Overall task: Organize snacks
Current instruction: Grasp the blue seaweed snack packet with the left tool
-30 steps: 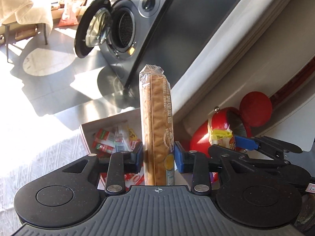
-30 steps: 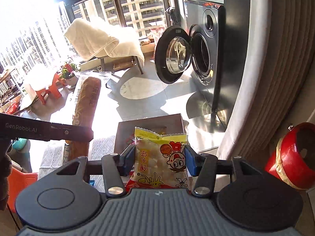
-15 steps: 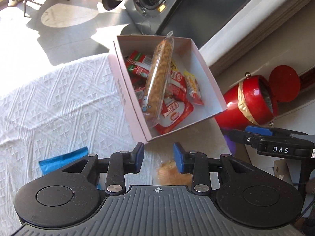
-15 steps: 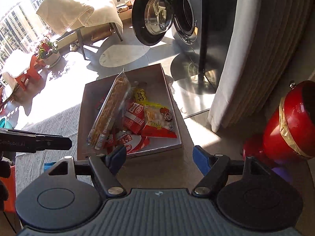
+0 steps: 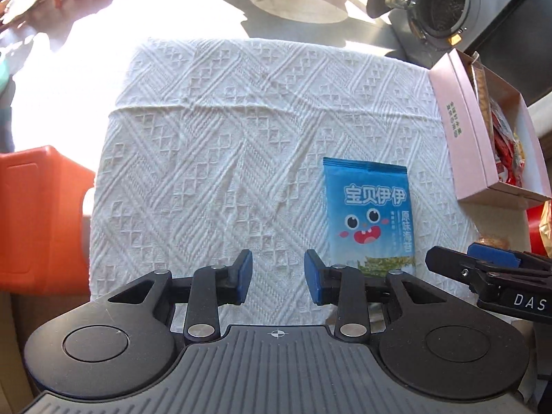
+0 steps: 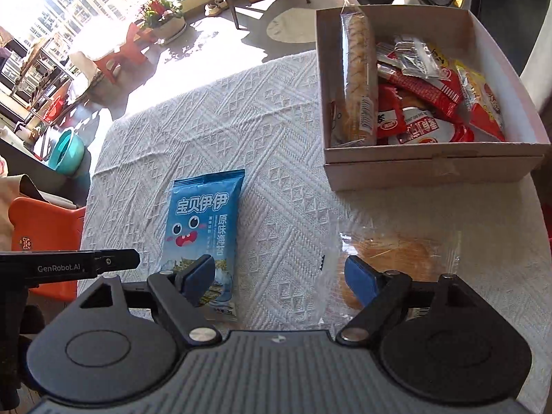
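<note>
- Most of the sorting looked done: the pink cardboard box, at the upper right of the right wrist view, already held a long biscuit sleeve along its left wall and a heap of red and yellow snack packets beside it.
- Two items were left out on the white textured tablecloth: a blue seaweed snack packet, lower left of centre in the right wrist view, and a clear-wrapped pastry, lower right, near the box but apart from it.
- The left gripper hung over bare cloth with its fingers narrowly parted and nothing between them; the blue packet lay just to its right.
- The right gripper was spreading its jaws wide, empty, the blue packet by the left finger and the pastry under the right one.
- A second earlier the left gripper had been clamped on the biscuit sleeve and the right one on a yellow cartoon snack bag; both had since landed in the box.
- Both views had swung down from the washing machine and window to the tabletop.
</note>
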Motion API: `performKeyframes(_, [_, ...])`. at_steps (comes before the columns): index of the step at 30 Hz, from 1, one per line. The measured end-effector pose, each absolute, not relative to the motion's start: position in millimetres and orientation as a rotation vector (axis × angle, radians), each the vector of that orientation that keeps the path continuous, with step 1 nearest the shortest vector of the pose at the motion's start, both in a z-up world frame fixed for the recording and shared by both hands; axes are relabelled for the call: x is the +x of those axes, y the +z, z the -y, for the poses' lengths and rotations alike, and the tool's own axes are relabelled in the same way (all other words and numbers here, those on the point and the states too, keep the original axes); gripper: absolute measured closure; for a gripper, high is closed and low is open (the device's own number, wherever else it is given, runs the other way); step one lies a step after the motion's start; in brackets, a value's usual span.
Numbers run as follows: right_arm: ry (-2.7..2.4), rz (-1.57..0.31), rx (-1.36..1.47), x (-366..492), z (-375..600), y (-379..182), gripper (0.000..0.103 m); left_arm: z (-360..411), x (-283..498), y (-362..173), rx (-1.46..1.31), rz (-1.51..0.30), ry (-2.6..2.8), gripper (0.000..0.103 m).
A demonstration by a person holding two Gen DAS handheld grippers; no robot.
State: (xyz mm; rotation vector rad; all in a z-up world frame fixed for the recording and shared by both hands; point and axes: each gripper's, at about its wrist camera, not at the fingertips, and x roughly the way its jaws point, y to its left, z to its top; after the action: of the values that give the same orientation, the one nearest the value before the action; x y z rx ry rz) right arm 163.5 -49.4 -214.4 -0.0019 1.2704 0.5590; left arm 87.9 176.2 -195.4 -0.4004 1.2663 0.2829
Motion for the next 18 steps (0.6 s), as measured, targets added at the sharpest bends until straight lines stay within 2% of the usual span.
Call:
performKeyframes(9, [0.456,-1.304,-0.047,180,-54,-249,0.020,-193,68,-199,-0.297,-1.310,0.265,0.066])
performKeyframes(12, [0.440,-1.300,-0.125,186,-77,-256,0.007,-196,62,-204,-0.318,-1.323,0.241,0.066])
performKeyframes(14, [0.445,-1.292,-0.195,182,-85,-256,0.008,-196,58,-206,-0.322,-1.330,0.227,0.066])
performKeyframes(15, [0.461,-1.277,-0.224,175,-83,-253,0.016,-196,56,-206,-0.327,-1.332,0.222,0.066])
performKeyframes(16, [0.482,-1.272,-0.233,169,-81,-250,0.019,-196,55,-206,-0.332,-1.334,0.216,0.066])
performKeyframes(18, [0.521,-1.276,-0.215,158,-71,-241,0.019,-196,53,-207,-0.336,-1.337,0.207,0.066])
